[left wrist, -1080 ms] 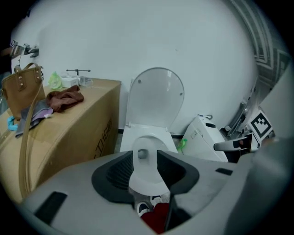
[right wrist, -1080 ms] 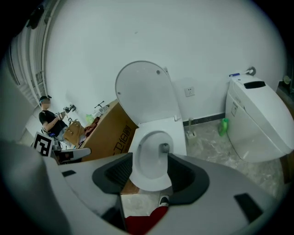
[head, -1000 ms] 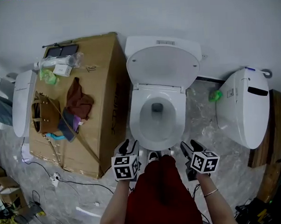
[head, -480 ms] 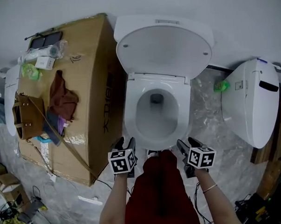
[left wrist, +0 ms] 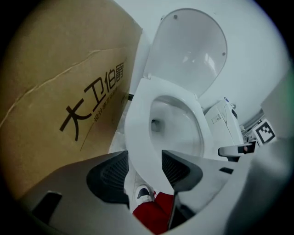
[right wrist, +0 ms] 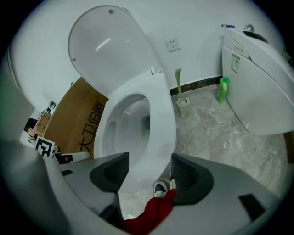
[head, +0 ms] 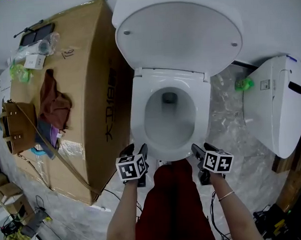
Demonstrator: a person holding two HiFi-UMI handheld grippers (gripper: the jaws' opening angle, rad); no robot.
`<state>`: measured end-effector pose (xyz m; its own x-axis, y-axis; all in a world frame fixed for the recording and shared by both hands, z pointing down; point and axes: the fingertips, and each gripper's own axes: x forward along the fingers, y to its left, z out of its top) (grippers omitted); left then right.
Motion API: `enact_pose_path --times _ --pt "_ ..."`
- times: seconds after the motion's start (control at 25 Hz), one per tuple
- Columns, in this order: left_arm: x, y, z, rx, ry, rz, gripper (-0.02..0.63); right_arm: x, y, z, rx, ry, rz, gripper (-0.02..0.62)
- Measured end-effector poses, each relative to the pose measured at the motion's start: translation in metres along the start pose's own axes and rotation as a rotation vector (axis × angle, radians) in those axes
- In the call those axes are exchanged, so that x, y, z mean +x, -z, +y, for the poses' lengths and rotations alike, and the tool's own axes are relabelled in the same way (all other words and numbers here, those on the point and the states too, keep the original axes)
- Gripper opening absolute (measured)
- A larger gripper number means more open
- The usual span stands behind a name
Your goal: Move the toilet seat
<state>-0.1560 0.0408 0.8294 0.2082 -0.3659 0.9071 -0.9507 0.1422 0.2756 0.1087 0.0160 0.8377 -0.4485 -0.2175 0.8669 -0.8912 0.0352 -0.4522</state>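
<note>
the head view looks steeply down from above and takes in the whole toilet [head: 140, 117], with its raised lid [head: 179, 36] on the far side, the cardboard box [head: 89, 95] to the left and a second toilet [head: 279, 101] to the right. the left gripper view sits low and close at the toilet's near left, facing far and slightly right. the right gripper view sits low at the near right, facing far and left. all three views share the toilet, lid, box and second toilet.

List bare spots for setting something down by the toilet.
Free: floor between toilet and the white unit at right; box top's strip beside the toilet. Crowded: box's left side, with bag, cloth and bottle.
</note>
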Motion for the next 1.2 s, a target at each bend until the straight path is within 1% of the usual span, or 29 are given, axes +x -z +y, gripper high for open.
enact_pose_path --times 0.16,0.28,0.4,0.6,0.72,0.96,1.2 --pt "0.016 0.002 0.008 -0.064 0.007 0.031 0.21 0.01 0.003 -0.009 0.008 0.008 0.02 0.284" --pt "0.026 0.003 0.012 -0.075 0.007 0.053 0.212 0.014 0.005 -0.017 0.044 0.022 0.03 0.29" --pt "0.033 0.005 0.016 -0.082 0.009 0.072 0.212 0.018 0.008 -0.019 0.081 0.02 0.031 0.291" --pt "0.036 0.006 0.016 -0.109 0.025 0.07 0.215 0.024 0.016 -0.018 0.103 0.007 0.048 0.293" --pt "0.037 0.004 0.012 -0.131 0.057 0.068 0.215 0.027 0.016 -0.013 0.115 -0.008 0.048 0.293" --pt "0.041 0.005 0.011 -0.134 0.05 0.08 0.216 0.032 0.012 -0.007 0.135 -0.015 0.043 0.293" --pt "0.034 0.002 0.009 -0.136 0.063 0.08 0.216 0.029 0.007 -0.005 0.208 -0.029 0.03 0.293"
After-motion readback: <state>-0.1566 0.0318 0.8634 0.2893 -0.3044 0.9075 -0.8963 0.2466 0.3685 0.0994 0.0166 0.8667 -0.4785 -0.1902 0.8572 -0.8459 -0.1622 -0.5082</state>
